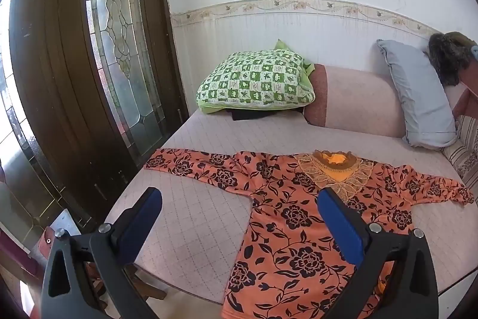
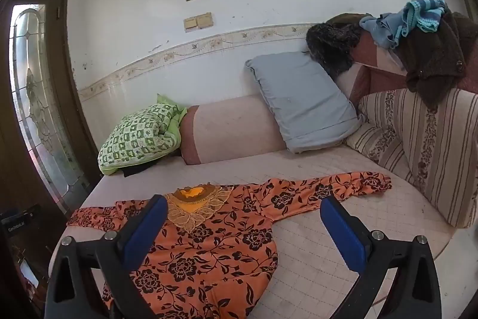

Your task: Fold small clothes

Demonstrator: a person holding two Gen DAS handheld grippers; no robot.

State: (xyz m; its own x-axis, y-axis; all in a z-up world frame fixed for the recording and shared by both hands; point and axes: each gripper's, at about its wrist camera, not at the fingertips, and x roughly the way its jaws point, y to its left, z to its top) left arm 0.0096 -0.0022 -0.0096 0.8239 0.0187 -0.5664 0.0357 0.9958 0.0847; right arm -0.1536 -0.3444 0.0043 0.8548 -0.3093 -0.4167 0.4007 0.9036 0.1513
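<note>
An orange blouse with black flowers [image 1: 286,217] lies flat on the pink quilted daybed [image 1: 191,217], sleeves spread left and right, lace collar toward the wall. It also shows in the right wrist view [image 2: 215,241]. My left gripper [image 1: 239,199] is open and empty, hovering above the blouse's left side near the front edge. My right gripper [image 2: 243,207] is open and empty, above the blouse's right side and right sleeve [image 2: 343,187].
A green patterned pillow [image 1: 257,79], a pink bolster [image 1: 358,100] and a grey pillow [image 1: 418,97] lie along the wall. A striped cushion [image 2: 424,145] with piled clothes [image 2: 418,29] stands at the right. A wooden door with a glass panel [image 1: 119,44] is on the left.
</note>
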